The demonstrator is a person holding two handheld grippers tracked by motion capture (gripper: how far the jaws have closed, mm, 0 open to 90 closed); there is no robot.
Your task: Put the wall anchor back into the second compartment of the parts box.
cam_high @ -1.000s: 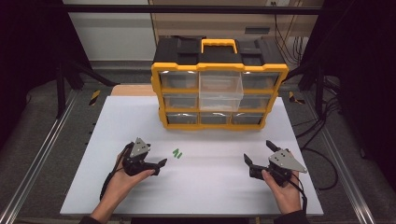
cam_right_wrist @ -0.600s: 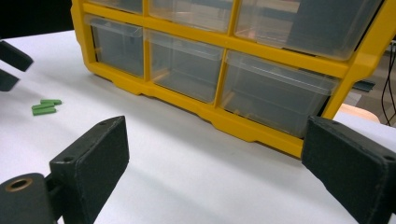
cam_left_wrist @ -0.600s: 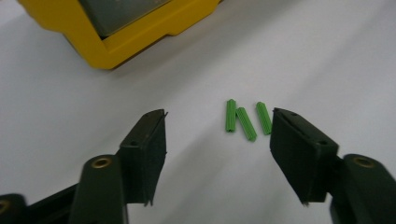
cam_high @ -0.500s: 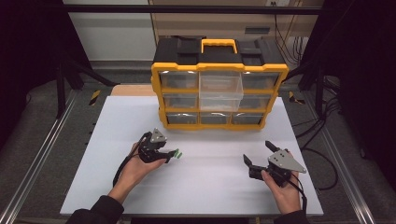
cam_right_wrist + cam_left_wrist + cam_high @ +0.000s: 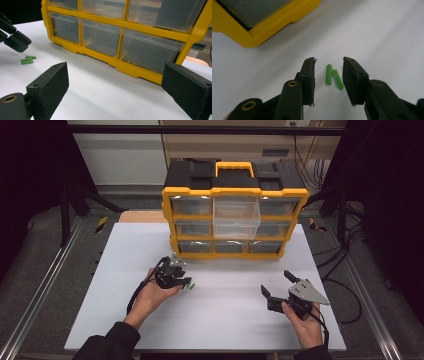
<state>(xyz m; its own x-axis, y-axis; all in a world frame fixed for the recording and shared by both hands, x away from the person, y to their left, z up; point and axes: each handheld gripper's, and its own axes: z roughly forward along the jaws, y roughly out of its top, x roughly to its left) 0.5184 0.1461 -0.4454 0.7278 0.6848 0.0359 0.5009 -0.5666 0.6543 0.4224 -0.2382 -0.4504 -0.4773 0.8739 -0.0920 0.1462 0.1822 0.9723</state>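
Two small green wall plugs (image 5: 333, 76) lie side by side on the white table (image 5: 225, 320), in front of the yellow and black drawer organiser (image 5: 167, 215). My left gripper (image 5: 329, 62) stands over them with one jaw on each side. Its jaws have just been closing, and a gap still shows between each pad and the plugs. In the high view the left gripper (image 5: 186, 281) sits just left of the plugs (image 5: 190, 286). My right gripper (image 5: 276, 283) rests wide open at the front right with nothing in it. The right gripper view shows the plugs (image 5: 28, 60) far off to the left.
The organiser (image 5: 150, 32) has several clear drawers; its upper middle drawer (image 5: 236, 215) is pulled out. A yellow corner of it (image 5: 249, 37) lies close beyond my left jaws. Metal rails (image 5: 45, 285) run along both sides of the table.
My left gripper has moved right and a little forward to the green plugs, and its jaws have narrowed around them. The right gripper has stayed where it was.
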